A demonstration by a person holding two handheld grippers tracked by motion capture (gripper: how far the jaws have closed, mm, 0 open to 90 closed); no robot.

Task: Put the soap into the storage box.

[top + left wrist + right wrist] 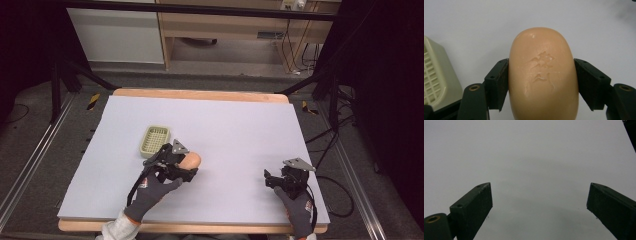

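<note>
A peach-coloured bar of soap, embossed with characters on its upper face, sits pinched between the two black jaws of the left gripper, each jaw pressed flat against one long side of the bar. Its rounded far end pokes out ahead of the jaws over the pale surface. Just to the gripper's left stands a pale green slotted soap tray, its near corner close beside the left jaw but apart from the bar. From above, the left gripper and soap lie just right of the tray, with bare surface stretching ahead and to the right, up to the wooden rim at the far edge. The gloved left hand reaches in from the near edge. Well off to the right, the right gripper rests low near the surface's near right corner in a gloved right hand. Its jaws stand spread wide, with bare surface between and ahead of them.
</note>
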